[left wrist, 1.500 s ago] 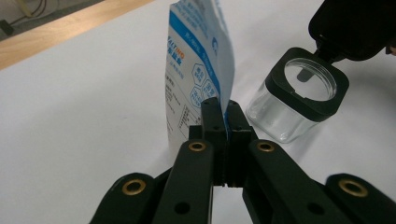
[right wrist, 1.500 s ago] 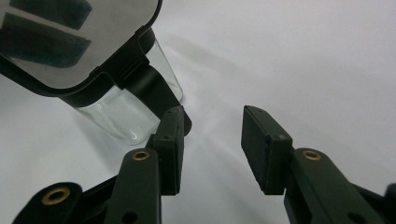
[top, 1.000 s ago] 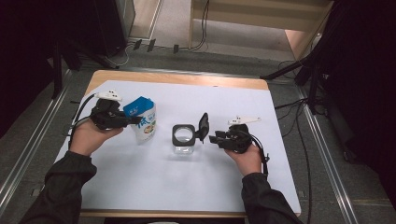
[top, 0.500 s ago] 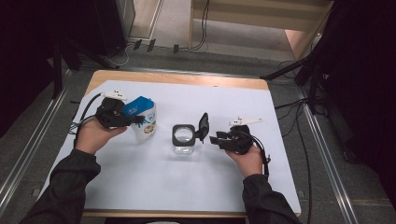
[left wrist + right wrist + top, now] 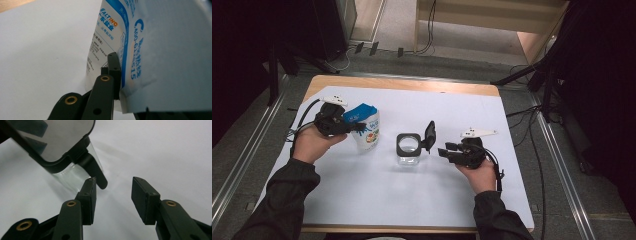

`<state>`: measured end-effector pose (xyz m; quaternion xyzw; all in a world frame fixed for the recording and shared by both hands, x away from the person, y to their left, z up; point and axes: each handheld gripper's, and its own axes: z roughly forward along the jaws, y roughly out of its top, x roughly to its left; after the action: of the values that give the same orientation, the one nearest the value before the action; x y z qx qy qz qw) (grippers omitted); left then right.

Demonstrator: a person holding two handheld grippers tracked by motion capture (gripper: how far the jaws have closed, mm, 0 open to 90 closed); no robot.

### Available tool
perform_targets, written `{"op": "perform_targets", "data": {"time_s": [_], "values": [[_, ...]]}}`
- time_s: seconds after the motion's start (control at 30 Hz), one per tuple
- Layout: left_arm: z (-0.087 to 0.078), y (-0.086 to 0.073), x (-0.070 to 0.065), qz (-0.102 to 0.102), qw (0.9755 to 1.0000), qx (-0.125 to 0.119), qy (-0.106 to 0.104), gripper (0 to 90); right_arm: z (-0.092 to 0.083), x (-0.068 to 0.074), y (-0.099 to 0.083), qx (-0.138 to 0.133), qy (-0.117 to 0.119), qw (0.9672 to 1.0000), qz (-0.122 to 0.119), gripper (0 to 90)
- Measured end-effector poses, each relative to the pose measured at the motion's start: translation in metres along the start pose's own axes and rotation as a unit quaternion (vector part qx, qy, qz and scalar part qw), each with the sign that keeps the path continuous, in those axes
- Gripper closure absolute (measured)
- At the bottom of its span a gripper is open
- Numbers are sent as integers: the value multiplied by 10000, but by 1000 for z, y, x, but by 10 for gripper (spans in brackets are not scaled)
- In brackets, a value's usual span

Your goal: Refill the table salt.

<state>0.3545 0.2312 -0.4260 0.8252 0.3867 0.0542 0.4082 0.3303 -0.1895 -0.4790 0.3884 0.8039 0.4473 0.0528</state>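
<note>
A white and blue pouch (image 5: 367,127) stands upright on the white table cover (image 5: 362,200) at the left. My left gripper (image 5: 353,126) is shut on the pouch's side edge (image 5: 150,50); its jaws have just been closing with the pouch between them. One black finger (image 5: 113,67) presses the pouch's seam and the other is hidden behind it. A clear glass jar (image 5: 408,150) with a black rim stands at the centre, its hinged lid (image 5: 430,134) flipped up. My right gripper (image 5: 446,152) stands open just right of the jar (image 5: 72,176), fingers (image 5: 90,195) near the lid's hinge tab, holding nothing.
The wooden table's far edge (image 5: 412,85) shows beyond the white cover. Metal rails (image 5: 557,165) run along both sides of the table. Cables (image 5: 427,30) lie on the floor behind, and a cable trails from each gripper.
</note>
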Motion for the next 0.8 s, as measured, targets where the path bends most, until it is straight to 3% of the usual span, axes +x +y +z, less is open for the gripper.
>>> {"op": "perform_targets", "data": {"time_s": [0.23,0.4,0.57,0.8], "values": [[-3,5,1,-61,9999,107,-60,900,-9,17,-3,-124,102,9998,-146,560],[-5,8,-1,-78,9998,140,-107,900,-10,27,-7,-46,184,9997,-164,559],[-14,11,-2,-123,9996,18,-240,900,-12,45,-9,-59,333,9992,-216,561],[-26,16,-8,-114,9996,-93,-230,900,-11,66,-11,9,569,9980,-290,587]]}}
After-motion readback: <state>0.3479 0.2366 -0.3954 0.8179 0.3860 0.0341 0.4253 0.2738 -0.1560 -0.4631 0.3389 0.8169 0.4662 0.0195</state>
